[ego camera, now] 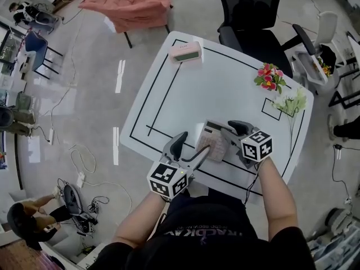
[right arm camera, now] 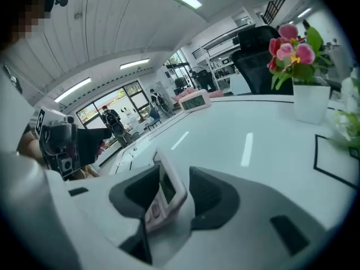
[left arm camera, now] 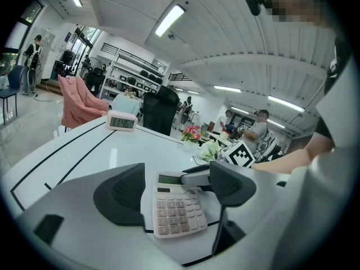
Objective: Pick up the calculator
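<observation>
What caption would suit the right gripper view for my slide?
Right tool, jaws open, around the display end of a calculator on a white table.

Bright even overhead light, fisheye-warped edges

The pale pink calculator (ego camera: 212, 142) lies flat and face up near the white table's (ego camera: 225, 89) front edge. Its display end points away from the person.
</observation>
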A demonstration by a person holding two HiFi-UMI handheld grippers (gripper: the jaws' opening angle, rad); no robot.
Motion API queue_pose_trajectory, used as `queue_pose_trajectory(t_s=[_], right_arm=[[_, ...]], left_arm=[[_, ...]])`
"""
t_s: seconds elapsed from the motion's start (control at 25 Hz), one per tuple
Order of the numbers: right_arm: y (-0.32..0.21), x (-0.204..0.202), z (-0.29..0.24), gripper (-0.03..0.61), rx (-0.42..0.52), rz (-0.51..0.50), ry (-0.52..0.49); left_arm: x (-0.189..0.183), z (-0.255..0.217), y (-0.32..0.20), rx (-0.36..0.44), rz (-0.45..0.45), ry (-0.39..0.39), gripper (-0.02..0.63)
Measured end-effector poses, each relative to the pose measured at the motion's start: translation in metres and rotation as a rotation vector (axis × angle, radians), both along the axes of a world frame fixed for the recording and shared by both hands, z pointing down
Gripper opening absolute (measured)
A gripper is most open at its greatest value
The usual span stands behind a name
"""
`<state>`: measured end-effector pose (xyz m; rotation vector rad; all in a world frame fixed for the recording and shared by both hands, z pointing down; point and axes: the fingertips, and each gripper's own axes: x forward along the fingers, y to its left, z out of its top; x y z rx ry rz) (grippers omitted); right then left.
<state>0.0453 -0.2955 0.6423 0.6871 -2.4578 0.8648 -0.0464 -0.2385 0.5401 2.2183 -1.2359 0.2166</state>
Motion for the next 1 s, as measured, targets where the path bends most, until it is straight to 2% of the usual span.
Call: queue_pose_trajectory(t_s=[0.24,0.36,0.56,1.0], right_arm=[[0.010,-0.011,0.005,0.153,-0.050,-0.133,0.038],[0.013,-0.015,0.008,0.153,-0.056,-0.162,0.059],[0.014,-0.016,0.006,0.140,-0.059,-0.171,0.042],[0.024,-0.009,-0.012,0.089,-0.026,-0.113,-0.060]], left_arm=[[0.001,0.003,-0.004,-0.008,-0.008,0.006,0.354],[0.001,0.005,-0.004,-0.014,-0.017,0.010,0.354],[0.002,0.005,-0.001,-0.021,-0.016,0.011,0.354],[-0.007,0.009,0.011,-0.048,-0.020,0.031,0.354]])
